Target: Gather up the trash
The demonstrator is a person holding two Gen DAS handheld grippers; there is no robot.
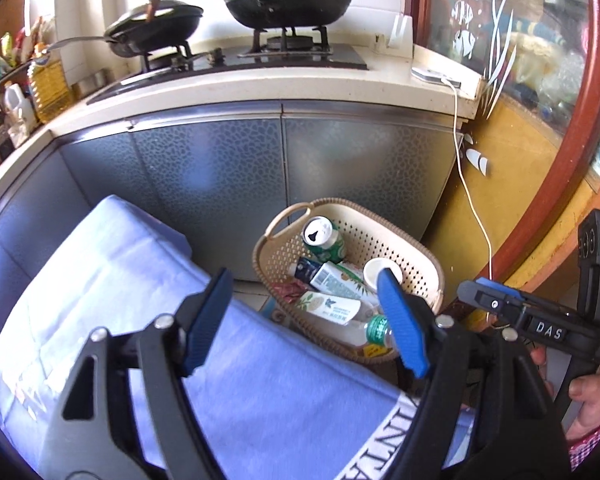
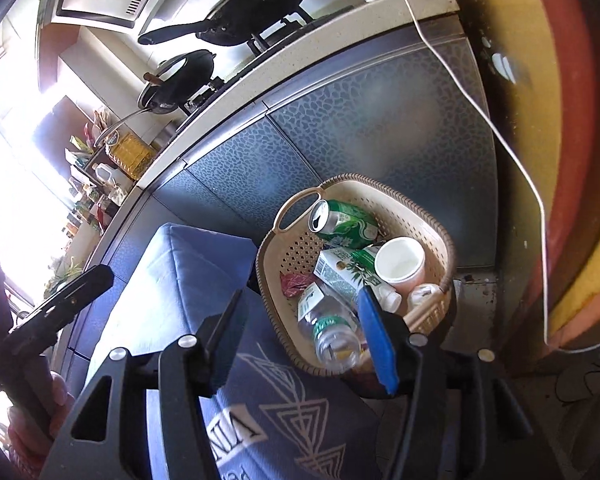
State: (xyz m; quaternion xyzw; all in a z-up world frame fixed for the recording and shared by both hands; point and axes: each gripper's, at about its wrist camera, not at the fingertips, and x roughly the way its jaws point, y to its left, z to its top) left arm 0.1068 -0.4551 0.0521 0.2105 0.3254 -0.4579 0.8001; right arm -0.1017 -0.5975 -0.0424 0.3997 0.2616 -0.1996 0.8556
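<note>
Item 1, left gripper (image 1: 304, 320): jaws spread wide, nothing between them; blue pads hang above the blue cloth-covered surface (image 1: 140, 280), pointed toward the basket.
Item 2, right gripper (image 2: 304, 340): jaws likewise wide apart and empty; its right pad overlaps the near rim of the basket in its own view. In the left view this tool shows at the right edge, its jaw state unreadable there.
Item 3, basket (image 2: 436, 216): beige, perforated, with a loop handle; stands on the floor just beside the covered surface and near the grey cabinet doors (image 1: 220, 168).
Item 4, trash, all lying inside the basket: green can (image 2: 346, 224) at the handle end; drink carton (image 2: 342, 270) mid-basket; white paper cup (image 2: 400, 262) tipped on its side; clear bottle with green cap band (image 2: 332, 332) at the near end; red wrapper (image 2: 294, 282) on the bottom. No loose trash is visible on the cloth, so collection looks close to finished, by judgement.
Item 5, white cable (image 2: 500, 140): hangs from the counter down past the basket's right side.

Risks: a gripper swung low could snag the cable and pull down the device on the counter; a knock on the near rim could tip the basket and spill the bottle; the bottle, lying high at that rim, may roll out if the basket is lifted by one handle
</note>
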